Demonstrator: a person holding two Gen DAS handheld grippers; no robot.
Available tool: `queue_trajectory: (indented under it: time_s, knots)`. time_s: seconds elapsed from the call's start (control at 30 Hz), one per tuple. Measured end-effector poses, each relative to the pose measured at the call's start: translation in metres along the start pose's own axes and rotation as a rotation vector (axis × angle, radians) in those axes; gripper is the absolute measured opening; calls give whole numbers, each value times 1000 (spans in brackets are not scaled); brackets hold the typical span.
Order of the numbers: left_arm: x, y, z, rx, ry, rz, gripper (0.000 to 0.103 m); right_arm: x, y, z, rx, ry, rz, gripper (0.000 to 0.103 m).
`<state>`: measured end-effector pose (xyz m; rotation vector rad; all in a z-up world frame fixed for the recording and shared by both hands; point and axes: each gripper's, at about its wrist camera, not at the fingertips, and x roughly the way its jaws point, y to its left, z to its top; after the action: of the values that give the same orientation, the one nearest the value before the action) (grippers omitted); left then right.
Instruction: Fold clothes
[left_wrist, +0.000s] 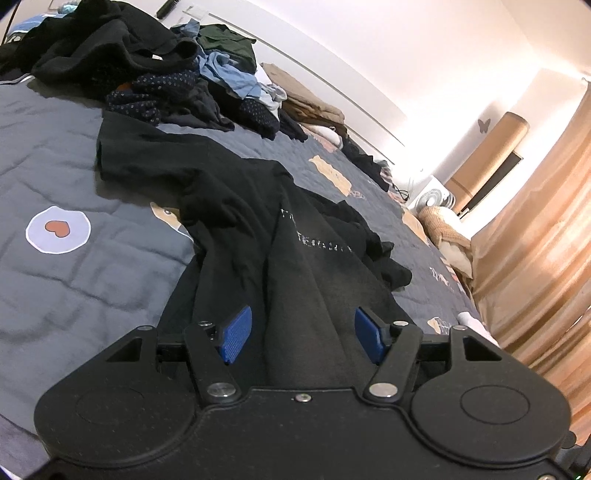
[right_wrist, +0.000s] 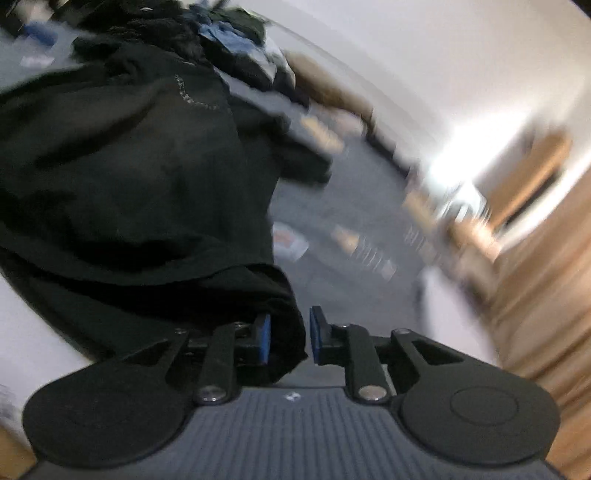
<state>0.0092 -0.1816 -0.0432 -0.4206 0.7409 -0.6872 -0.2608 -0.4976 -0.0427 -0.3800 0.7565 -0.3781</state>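
Black shirt (left_wrist: 236, 206) — right gripper (right_wrist: 289, 338) seemingly pinching it.

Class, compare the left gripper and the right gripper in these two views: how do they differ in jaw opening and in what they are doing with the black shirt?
The left gripper has its jaws wide apart; the right gripper has its jaws much closer together. The black shirt lies loose between the left gripper's pads, while the right gripper appears to pinch a bunched edge of it, though blur makes the contact uncertain. Both have blue pads and point across the bed.
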Motion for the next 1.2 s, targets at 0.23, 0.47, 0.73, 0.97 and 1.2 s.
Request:
queue_trajectory:
  time_s: [0.23, 0.47, 0.73, 0.97, 1.2]
  knots:
    - [2, -3, -2, 17, 17, -11, 62, -53, -49, 14, 298, -56, 94, 63]
    - [3, -7, -5, 30, 28, -23, 62, -40, -62, 27, 214, -148, 194, 73]
    - [4, -8, -4, 24, 35, -27, 62, -4, -79, 35, 26, -116, 390, 73]
    - [12, -13, -7, 62, 58, -16, 63, 28, -91, 31, -9, -38, 524, 71]
    - [20, -15, -10, 71, 77, 0, 63, 59, -73, 26, -73, 74, 613, 38]
